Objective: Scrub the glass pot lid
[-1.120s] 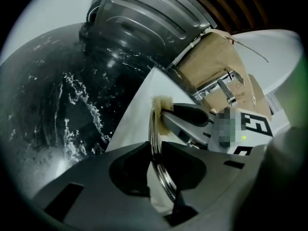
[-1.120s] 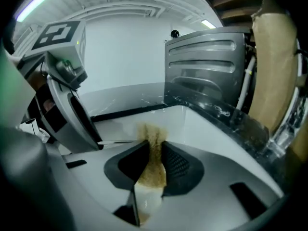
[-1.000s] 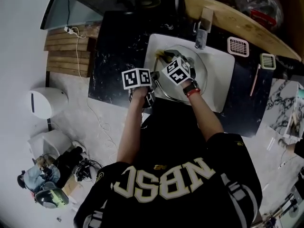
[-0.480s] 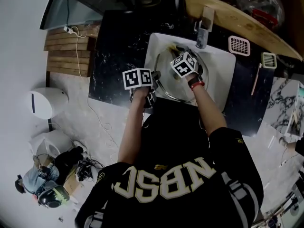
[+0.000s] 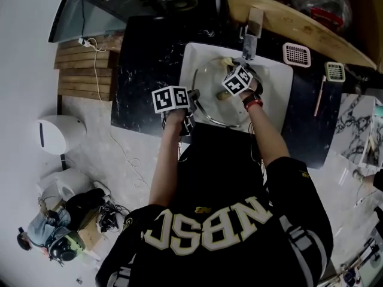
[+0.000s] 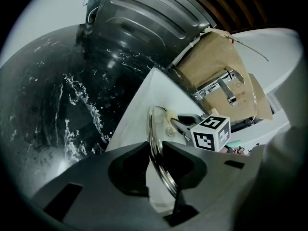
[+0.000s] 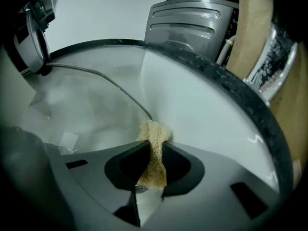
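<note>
Between the jaws of the left tool (image 6: 155, 148): I see the metal rim of the glass pot lid (image 6: 163, 126) pinched edge-on, with the pads closed against both faces. Only that thin edge is gripped.
Between the jaws of the right tool (image 7: 153, 150): a tan sponge (image 7: 154, 131) is squeezed tight, with just a small tuft poking past the tips.
Lid position: tilted over the white sink (image 5: 278, 82), its near side at the left tool and its far side up toward the faucet (image 5: 251, 31).
Sponge contact: the tuft meets the lid near its rim wire, as far as I can judge.
Slip risk: my scrubbing push lands well away from the single rim grip. I judge the lid could pivot or slide out, more so if wet, and strike the sink.
Scratch risk: with so little sponge exposed, the hard jaw tips might scrape the glass if I press.
Collision risk: the right tool sits near the faucet, so a long stroke could clip it.
Bench (image 5: 143, 64): dark stone around the sink, a hard landing if the lid swings that way.
</note>
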Action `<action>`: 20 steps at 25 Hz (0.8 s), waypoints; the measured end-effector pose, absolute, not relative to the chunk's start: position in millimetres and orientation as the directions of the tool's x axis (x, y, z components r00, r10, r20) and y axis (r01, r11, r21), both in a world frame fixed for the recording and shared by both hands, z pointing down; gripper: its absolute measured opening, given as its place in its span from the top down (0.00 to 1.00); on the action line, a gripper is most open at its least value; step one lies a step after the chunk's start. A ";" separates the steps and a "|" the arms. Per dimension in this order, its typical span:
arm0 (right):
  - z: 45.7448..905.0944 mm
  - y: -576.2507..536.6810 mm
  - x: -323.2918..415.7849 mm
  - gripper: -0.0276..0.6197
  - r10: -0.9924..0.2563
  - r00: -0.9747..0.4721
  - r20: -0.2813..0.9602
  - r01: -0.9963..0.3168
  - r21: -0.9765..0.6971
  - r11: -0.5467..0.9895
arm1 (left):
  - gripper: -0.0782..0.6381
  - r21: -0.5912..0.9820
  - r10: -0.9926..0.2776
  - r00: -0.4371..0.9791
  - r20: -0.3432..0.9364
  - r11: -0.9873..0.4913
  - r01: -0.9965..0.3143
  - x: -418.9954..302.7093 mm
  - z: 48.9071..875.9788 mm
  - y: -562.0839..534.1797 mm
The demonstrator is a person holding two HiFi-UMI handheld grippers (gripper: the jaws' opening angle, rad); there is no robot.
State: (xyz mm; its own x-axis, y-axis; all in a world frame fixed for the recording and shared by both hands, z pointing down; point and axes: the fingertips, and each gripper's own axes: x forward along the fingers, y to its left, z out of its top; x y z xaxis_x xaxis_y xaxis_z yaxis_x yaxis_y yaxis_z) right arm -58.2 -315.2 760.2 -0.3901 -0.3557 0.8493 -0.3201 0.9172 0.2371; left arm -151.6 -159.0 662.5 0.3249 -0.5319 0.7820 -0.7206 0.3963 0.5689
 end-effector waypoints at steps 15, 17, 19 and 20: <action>770.9 -305.8 17.5 0.84 -0.314 -0.205 0.927 -0.095 0.301 0.949 | 0.76 0.570 -0.547 0.316 0.775 0.389 -0.724 -153.3 661.9 -159.2; 770.4 -301.4 25.0 0.84 -0.276 -0.189 0.942 -0.116 0.258 0.959 | 0.76 0.563 -0.548 0.311 0.777 0.383 -0.732 -153.0 661.7 -159.8; 770.7 -294.3 33.1 0.84 -0.231 -0.176 0.957 -0.128 0.210 0.969 | 0.76 0.564 -0.551 0.311 0.774 0.380 -0.733 -153.0 661.3 -159.4; 770.8 -290.1 37.3 0.84 -0.210 -0.169 0.963 -0.128 0.190 0.973 | 0.76 0.567 -0.553 0.312 0.772 0.380 -0.731 -153.0 661.0 -159.2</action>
State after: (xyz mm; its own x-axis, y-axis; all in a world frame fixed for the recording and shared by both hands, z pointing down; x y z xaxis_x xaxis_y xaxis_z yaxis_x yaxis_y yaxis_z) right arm 37.3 -290.1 770.8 -0.1690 -0.2102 0.9629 -0.1284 0.9734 0.1900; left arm -153.0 -159.2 661.0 0.3116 -0.5534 0.7724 -0.7312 0.3795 0.5669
